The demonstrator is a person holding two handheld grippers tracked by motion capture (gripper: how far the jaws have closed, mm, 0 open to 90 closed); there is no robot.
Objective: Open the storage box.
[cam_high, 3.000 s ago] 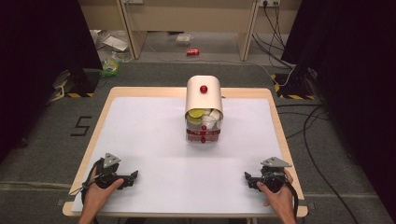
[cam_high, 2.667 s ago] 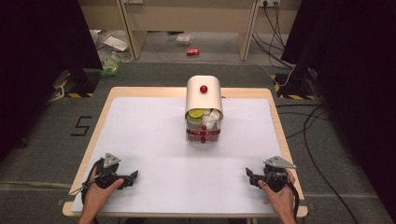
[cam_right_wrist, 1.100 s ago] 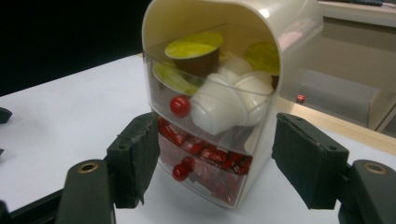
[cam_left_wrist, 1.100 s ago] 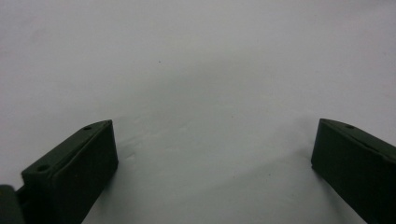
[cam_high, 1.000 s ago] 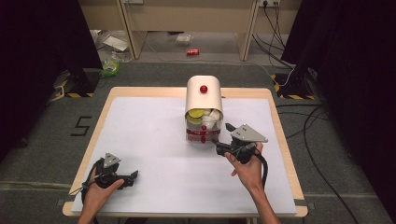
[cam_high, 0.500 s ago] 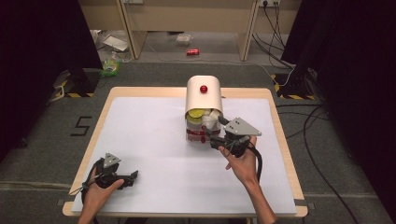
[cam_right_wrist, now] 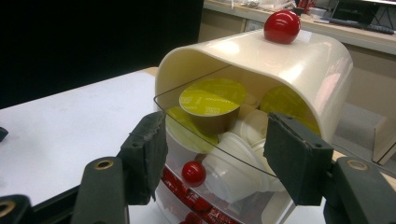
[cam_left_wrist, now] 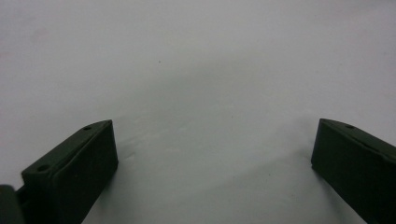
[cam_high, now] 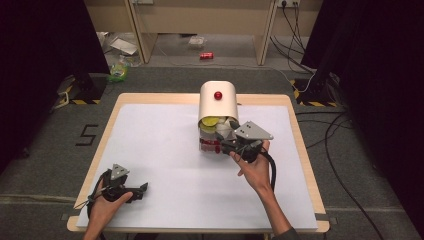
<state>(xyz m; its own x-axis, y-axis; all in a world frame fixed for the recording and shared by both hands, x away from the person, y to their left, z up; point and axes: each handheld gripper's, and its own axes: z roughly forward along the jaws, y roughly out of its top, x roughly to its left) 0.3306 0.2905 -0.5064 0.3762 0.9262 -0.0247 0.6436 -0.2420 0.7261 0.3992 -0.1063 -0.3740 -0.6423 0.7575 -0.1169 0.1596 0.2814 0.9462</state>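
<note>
A cream dome-shaped capsule holder [cam_high: 218,102] with a red ball knob [cam_high: 218,95] stands at the table's middle back. Its clear front drawer [cam_right_wrist: 219,140] holds a yellow-lidded capsule [cam_right_wrist: 212,100], white capsules [cam_right_wrist: 233,158] and a small red knob [cam_right_wrist: 193,172]. My right gripper [cam_high: 223,145] points at the drawer front from the right. Its jaws have just been closing and still stand apart [cam_right_wrist: 217,158]. The small knob and the drawer front lie between and beyond them, and the pads press on nothing. My left gripper [cam_high: 142,190] rests open on the white surface [cam_left_wrist: 212,158].
The white table top [cam_high: 165,150] has a wooden rim. On the floor beyond lie a red can [cam_high: 206,55], a green object [cam_high: 119,72] and cables [cam_high: 335,130] at the right. Cabinets stand behind.
My right hand has come from the front right corner up and left to the capsule holder's drawer, and its jaws have narrowed. The left gripper has stayed put.
</note>
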